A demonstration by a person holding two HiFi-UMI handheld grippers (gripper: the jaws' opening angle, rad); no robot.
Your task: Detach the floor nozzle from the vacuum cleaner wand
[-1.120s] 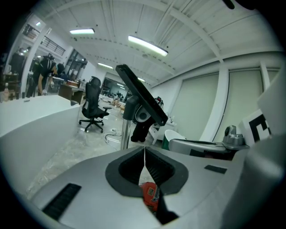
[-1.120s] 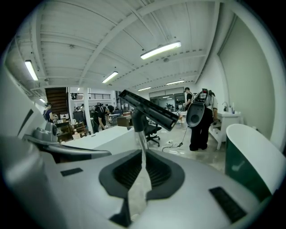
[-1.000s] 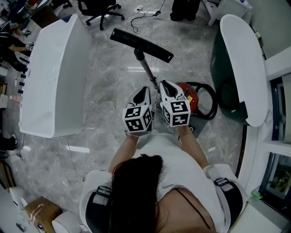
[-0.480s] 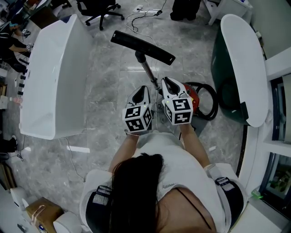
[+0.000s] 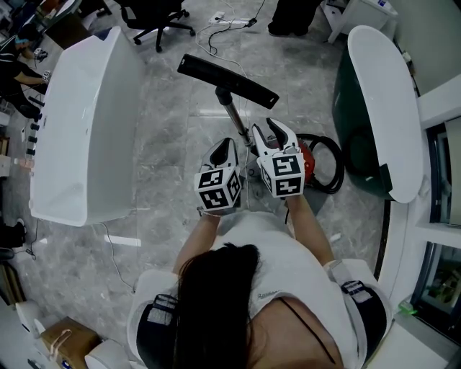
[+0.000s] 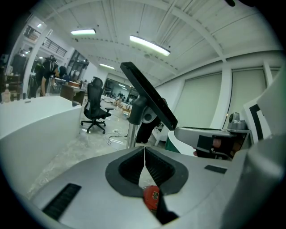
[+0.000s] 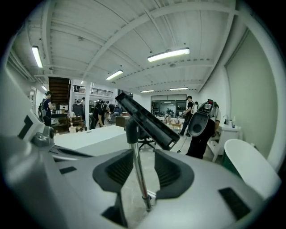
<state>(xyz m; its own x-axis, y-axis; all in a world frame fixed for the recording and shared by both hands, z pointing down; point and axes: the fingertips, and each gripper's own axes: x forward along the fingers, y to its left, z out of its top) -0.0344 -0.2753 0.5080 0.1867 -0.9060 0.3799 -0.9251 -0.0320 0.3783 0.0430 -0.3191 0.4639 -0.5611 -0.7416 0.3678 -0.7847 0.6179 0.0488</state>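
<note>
The black floor nozzle (image 5: 227, 79) hangs tilted in the air on the end of the shiny metal wand (image 5: 235, 117), still joined to it. My left gripper (image 5: 227, 143) is shut just left of the wand, and I see nothing between its jaws (image 6: 144, 150). The wand (image 6: 131, 134) and nozzle (image 6: 149, 96) rise beyond it. My right gripper (image 5: 268, 131) has just been opening. In the right gripper view the wand (image 7: 138, 174) runs between the parted jaws (image 7: 143, 154) with a gap on each side, up to the nozzle (image 7: 145, 118).
The red vacuum body (image 5: 305, 158) and its looped black hose (image 5: 333, 169) lie on the marble floor under my right hand. A white counter (image 5: 86, 122) stands at left, a white and green tub (image 5: 385, 101) at right. An office chair (image 5: 155, 18) and cables lie beyond.
The right gripper's jaws have parted from the wand and the gripper has shifted slightly up and right in the picture. The left gripper has stayed put.
</note>
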